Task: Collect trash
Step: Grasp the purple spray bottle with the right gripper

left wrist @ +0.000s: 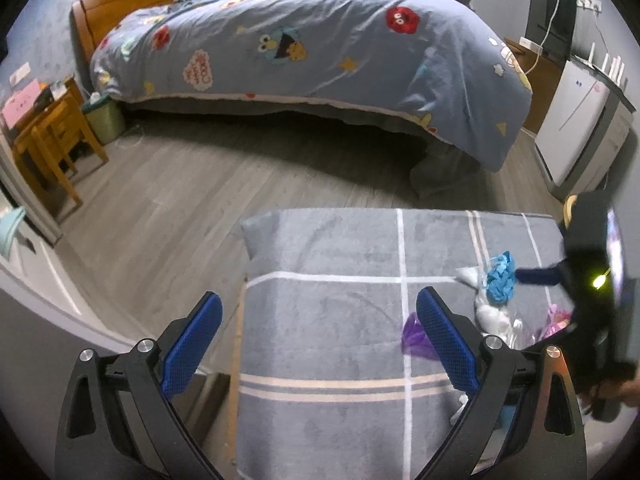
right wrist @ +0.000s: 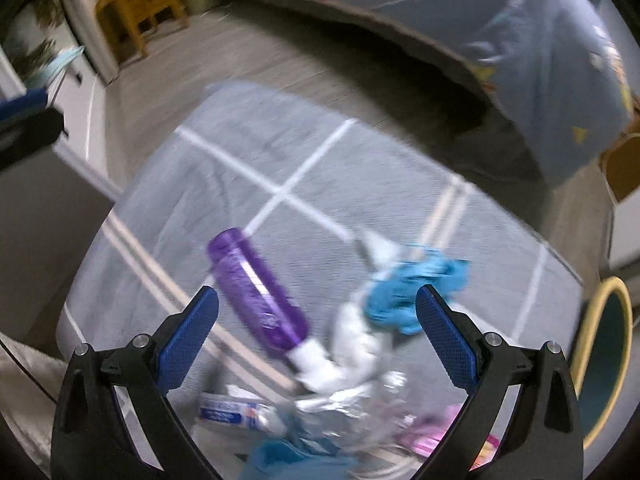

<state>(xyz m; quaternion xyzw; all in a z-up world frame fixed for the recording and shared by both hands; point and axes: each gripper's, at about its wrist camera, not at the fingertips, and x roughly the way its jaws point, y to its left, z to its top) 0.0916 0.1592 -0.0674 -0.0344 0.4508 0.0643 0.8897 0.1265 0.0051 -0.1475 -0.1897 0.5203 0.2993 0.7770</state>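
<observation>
Left claw: the left claw (left wrist: pixel 319 316) has its blue-padded fingers (left wrist: pixel 192 344) spread wide apart with nothing between them; it hangs above the near left part of the covered surface.
Right claw: the right claw (right wrist: pixel 318 312) likewise has its fingers apart and grips nothing; it hangs over the trash pile. In the left wrist view it (left wrist: pixel 532 275) shows as a dark blurred body at the right edge, its tip beside the blue wad.
Surface: a grey fleece blanket with white grid stripes (left wrist: pixel 328 248) covers the tabletop that carries the trash.
Trash, bottle: a purple translucent plastic bottle with a white cap (right wrist: pixel 258 292) lies on its side on the blanket, cap end toward the camera, between the right claw's fingers in that view.
Trash, wads: a crumpled blue plastic wad (right wrist: pixel 408 292) lies just beside the bottle, touching crumpled white paper (right wrist: pixel 356 340).
Trash, near edge: a white tube with blue print (right wrist: pixel 232 412), clear crinkled wrapping and a pink wrapper (right wrist: pixel 432 436) lie nearest the camera; the blur hides detail.
Surroundings: a bed with a blue cartoon-print duvet (left wrist: pixel 320 48) stands beyond the grey wood-look floor (left wrist: pixel 160 200); a wooden bedside table (left wrist: pixel 52 136) and a pale green bin (left wrist: pixel 105 120) stand at its head end.
</observation>
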